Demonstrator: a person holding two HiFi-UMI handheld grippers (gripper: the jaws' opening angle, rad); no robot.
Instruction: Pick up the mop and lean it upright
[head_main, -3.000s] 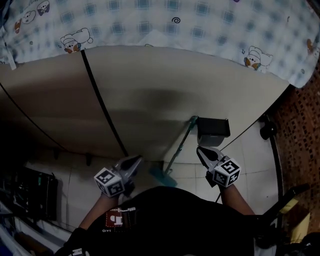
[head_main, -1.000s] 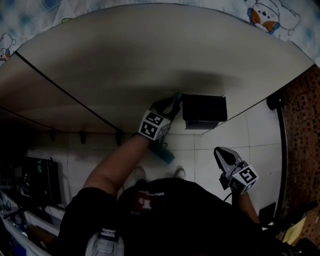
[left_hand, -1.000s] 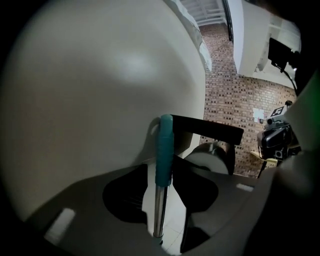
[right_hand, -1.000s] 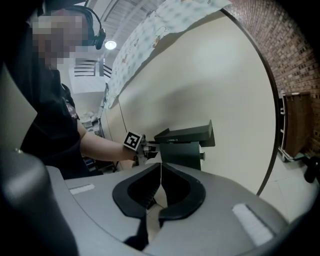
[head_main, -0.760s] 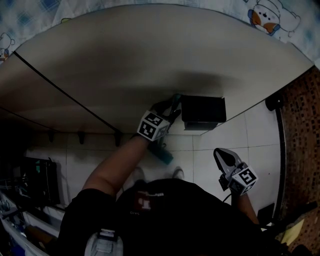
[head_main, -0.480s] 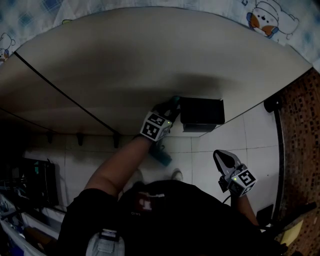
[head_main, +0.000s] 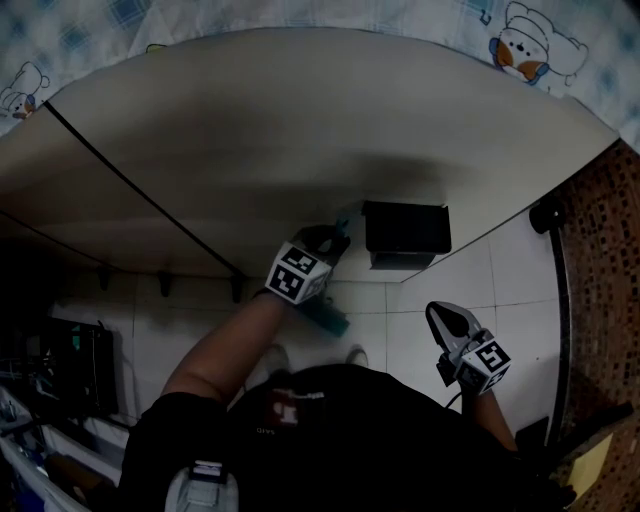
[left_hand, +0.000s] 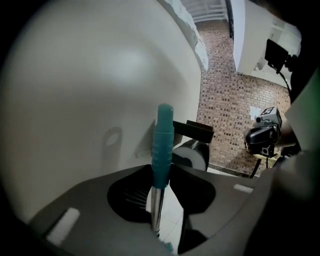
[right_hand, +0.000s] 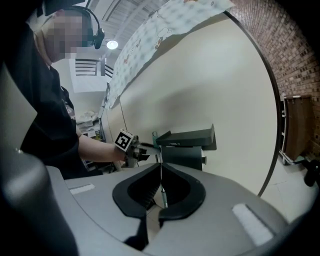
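The mop (left_hand: 162, 142) is clamped by its teal handle between the jaws of the left gripper (left_hand: 161, 175), which have just been closing on it. It is held upright, close to the cream wall (head_main: 250, 130), with the mop head (head_main: 326, 318) down by the tiled floor (head_main: 420, 325). One dark box (head_main: 405, 228) is mounted just beside the handle. The right gripper (right_hand: 161, 186) is kept clenched and empty, well apart. One mop and two grippers are counted.

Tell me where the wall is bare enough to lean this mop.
Bare wall runs between the black seam and the black box, just left of the left gripper, whose jaws have just been closing on the mop. The floor tiles between that box and the brick wall are free too. It is crowded by the dark clutter at lower left.
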